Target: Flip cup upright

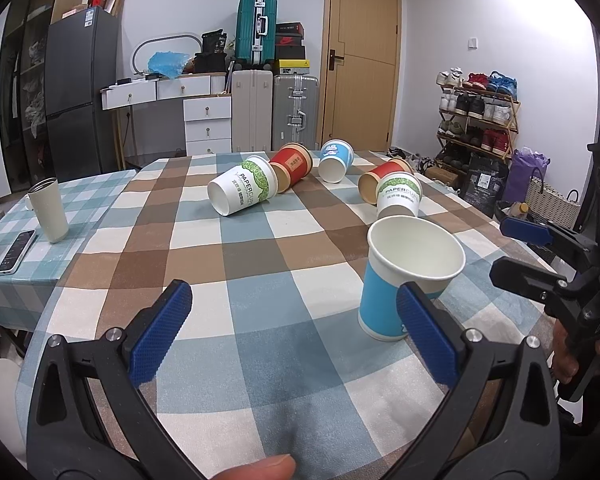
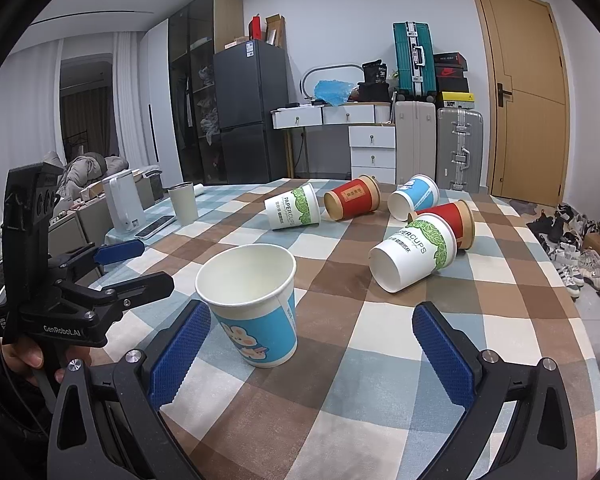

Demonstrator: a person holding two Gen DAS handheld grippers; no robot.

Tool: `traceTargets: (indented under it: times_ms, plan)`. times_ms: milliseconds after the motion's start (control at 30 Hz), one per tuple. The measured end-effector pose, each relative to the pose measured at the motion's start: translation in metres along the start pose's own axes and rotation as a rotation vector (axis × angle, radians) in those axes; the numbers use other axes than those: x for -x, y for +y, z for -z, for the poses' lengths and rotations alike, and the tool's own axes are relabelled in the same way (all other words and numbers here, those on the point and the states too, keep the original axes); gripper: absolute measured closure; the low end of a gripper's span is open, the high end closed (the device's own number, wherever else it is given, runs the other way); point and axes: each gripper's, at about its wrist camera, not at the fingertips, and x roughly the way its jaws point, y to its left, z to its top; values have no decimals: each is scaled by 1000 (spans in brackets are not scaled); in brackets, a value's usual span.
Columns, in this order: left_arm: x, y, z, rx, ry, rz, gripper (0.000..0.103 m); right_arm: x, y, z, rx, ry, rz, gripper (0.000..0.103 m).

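The blue cup (image 2: pixel 256 312) stands upright on the checked tabletop (image 2: pixel 340 400); 5 other cups lie tipped beyond it; the left gripper (image 1: pixel 294 332) and right gripper (image 2: pixel 312 350) both gape wide beside the blue cup, gripping nothing.

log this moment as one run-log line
blue cup: upright on table | five cups on their sides | left tool: open | right tool: open

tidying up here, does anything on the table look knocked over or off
Yes. Five paper cups lie on their sides at the far end: two green-leaf, two red, one blue. Only the near blue cup stands upright. Nothing looks spilled.
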Motion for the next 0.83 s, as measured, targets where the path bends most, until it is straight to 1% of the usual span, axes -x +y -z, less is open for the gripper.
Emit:
traceTargets:
  times_ms: [500, 833]
  plan:
    - [-1, 0, 1, -2, -1, 0, 1, 0, -1, 0, 2, 3, 2, 0]
    - [-1, 0, 1, -1, -1, 0, 1, 3, -12, 1, 10, 11, 1, 0]
